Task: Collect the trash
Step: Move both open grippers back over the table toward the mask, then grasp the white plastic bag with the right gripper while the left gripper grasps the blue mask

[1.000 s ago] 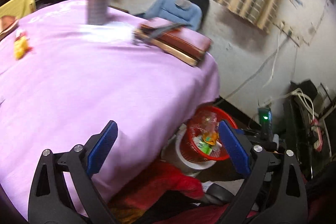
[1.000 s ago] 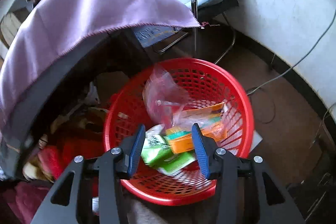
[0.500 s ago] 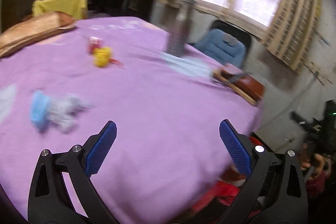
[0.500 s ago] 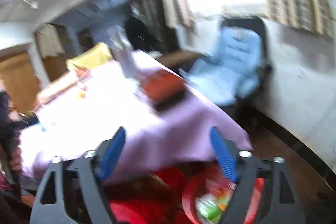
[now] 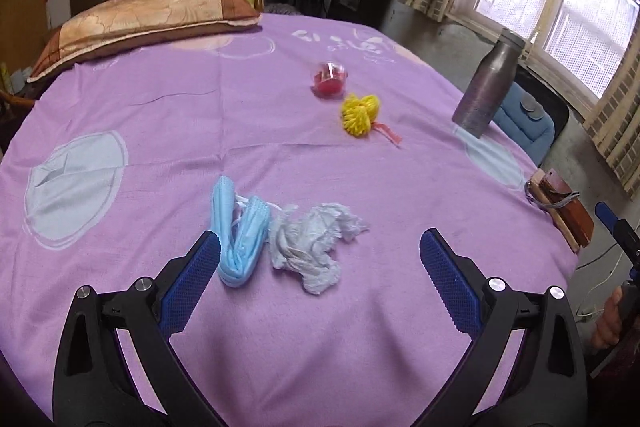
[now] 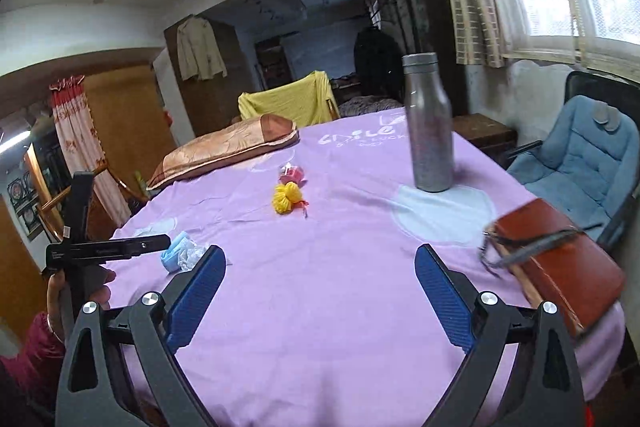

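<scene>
A crumpled white tissue and a folded blue face mask lie side by side on the purple tablecloth. My left gripper stands open just above and in front of them, nothing between its fingers. Further back sit a yellow yarn pompom with a red ribbon and a small red plastic cup. My right gripper is open and empty over the table's near edge. From there the mask and tissue show at the left, the pompom in the middle.
A grey metal bottle stands at the right of the table. A brown wallet with a strap lies at the table's right edge. A pillow rests at the far side. A blue padded chair stands beside the table.
Both grippers swung up from the red basket on the floor to the tabletop. The right jaws opened wide and left the trash in the basket. The left view turned onto the mask and tissue.
</scene>
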### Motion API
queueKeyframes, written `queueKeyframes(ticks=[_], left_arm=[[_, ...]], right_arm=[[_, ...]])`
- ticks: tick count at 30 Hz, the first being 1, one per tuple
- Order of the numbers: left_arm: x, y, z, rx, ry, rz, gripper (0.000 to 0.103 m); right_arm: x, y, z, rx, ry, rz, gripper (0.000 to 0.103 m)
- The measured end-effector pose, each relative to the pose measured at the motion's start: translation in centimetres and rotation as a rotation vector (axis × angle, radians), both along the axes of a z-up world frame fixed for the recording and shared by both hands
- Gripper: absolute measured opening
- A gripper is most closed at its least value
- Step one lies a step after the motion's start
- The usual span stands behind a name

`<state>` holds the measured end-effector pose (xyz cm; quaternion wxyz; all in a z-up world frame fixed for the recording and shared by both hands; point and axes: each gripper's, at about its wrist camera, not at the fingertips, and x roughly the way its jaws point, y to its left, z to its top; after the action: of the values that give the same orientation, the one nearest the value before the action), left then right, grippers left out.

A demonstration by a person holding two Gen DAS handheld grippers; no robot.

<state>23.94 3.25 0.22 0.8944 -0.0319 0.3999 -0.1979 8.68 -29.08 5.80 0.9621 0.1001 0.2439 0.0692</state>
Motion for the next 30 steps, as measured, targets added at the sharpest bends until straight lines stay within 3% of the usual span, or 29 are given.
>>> queueKeyframes(ticks=[5, 10, 16, 22, 30], left_arm=[[2.2, 2.7, -1.5, 0.029, 0.019, 0.064, 0.096], [3.5, 5.3, -3.4, 0.018, 0.074, 0.114, 0.096], [3.9, 8.5, -3.6, -0.154, 0.114, 0.149, 0.096], [3.6, 9.2, -3.6, -0.153, 0.124, 0.176, 0.096], [3.0, 9.1, -3.4, -0.106, 0.096, 0.197, 0.096]], right_arm=[[3.0, 1.2, -1.9, 0.019, 0.051, 0.030, 0.094], [6.9, 4.9, -4.1, 0.033, 0.154, 0.145, 0.094], [11.2, 12.6, -6.2, -0.045, 0.240, 0.321, 0.094], [15.4, 18.6, -8.1, -0.089, 0.316, 0.393, 0.094], [17.0, 21.3, -9.5, -0.135, 0.366, 0.416, 0.095]])
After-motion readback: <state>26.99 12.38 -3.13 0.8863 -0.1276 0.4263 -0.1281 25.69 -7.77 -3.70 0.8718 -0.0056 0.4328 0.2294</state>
